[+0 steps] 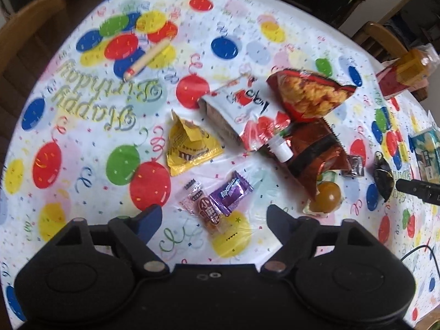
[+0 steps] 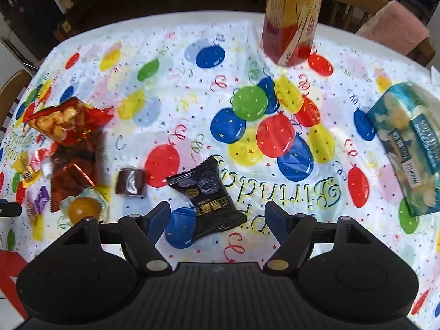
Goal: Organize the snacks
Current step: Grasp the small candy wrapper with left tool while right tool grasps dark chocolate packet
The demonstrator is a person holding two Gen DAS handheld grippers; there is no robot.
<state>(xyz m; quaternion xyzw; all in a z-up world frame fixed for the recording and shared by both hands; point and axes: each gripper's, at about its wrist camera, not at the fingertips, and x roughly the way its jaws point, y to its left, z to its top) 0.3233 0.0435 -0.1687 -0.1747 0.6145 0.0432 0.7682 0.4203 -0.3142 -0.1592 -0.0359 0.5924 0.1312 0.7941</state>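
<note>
My left gripper is open above the table, its fingers straddling a small brown wrapped sweet and a purple Alpenliebe sweet. Beyond them lie a yellow M&M's bag, a white and red pouch, an orange crisp bag and a dark red bag. A round brown sweet sits to the right. My right gripper is open around a black wrapped cake lying flat on the cloth. A small brown packet lies left of it.
A balloon-print birthday cloth covers the table. A tall red and yellow stick-snack box stands at the far side, and a blue tissue pack lies on the right. A wooden stick lies far left. Wooden chairs ring the table.
</note>
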